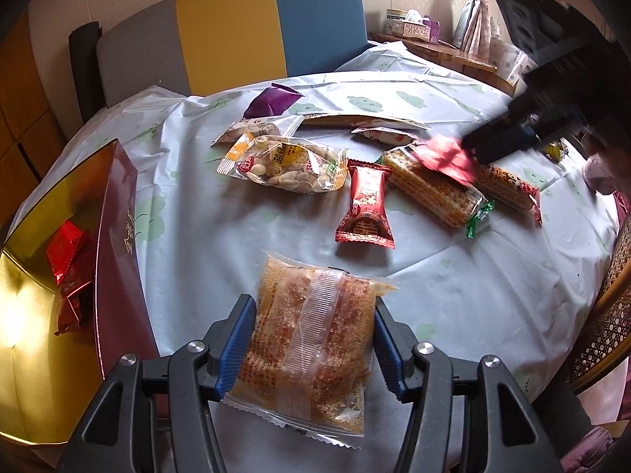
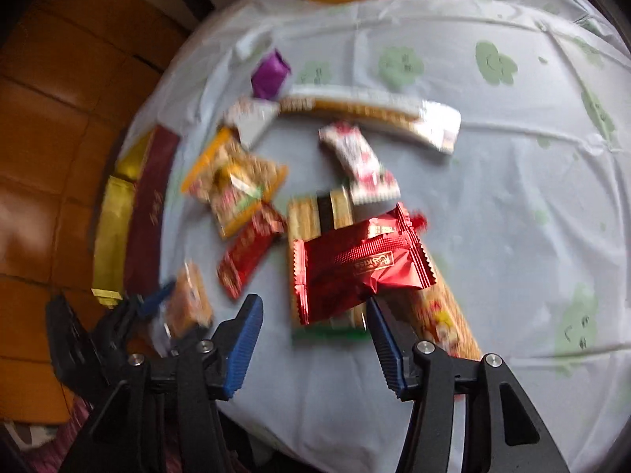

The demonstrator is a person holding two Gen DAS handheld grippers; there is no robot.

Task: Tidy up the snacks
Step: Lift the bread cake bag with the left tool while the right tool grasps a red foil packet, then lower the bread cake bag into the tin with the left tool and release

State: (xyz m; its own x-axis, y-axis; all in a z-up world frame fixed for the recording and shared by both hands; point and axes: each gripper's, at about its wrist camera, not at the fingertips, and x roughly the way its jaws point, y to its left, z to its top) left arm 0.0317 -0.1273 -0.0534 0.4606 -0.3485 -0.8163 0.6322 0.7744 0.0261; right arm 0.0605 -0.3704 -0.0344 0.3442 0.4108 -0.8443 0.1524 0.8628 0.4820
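My left gripper point(image 1: 311, 339) is shut on an orange sesame-snack packet point(image 1: 311, 335), pads pressed on both its sides, just above the table. Left of it stands a maroon gift box point(image 1: 118, 236) with a gold inside and red packets point(image 1: 71, 276) in it. My right gripper point(image 2: 313, 307) hangs over the snack pile with its jaws apart and still widening. A red foil packet point(image 2: 355, 264) lies just past its fingertips on a wafer pack point(image 2: 307, 216), one corner touching the right fingertip. The left wrist view shows that red foil packet point(image 1: 447, 157) at the right gripper's tip.
Loose snacks lie mid-table: a nut bag point(image 1: 288, 165), a red candy point(image 1: 366, 205), a wafer pack point(image 1: 434, 189), a purple packet point(image 1: 272, 98), a flat long box point(image 1: 363, 120). A grey, yellow and blue chair back point(image 1: 236, 27) stands behind, a wicker chair point(image 1: 607, 315) at right.
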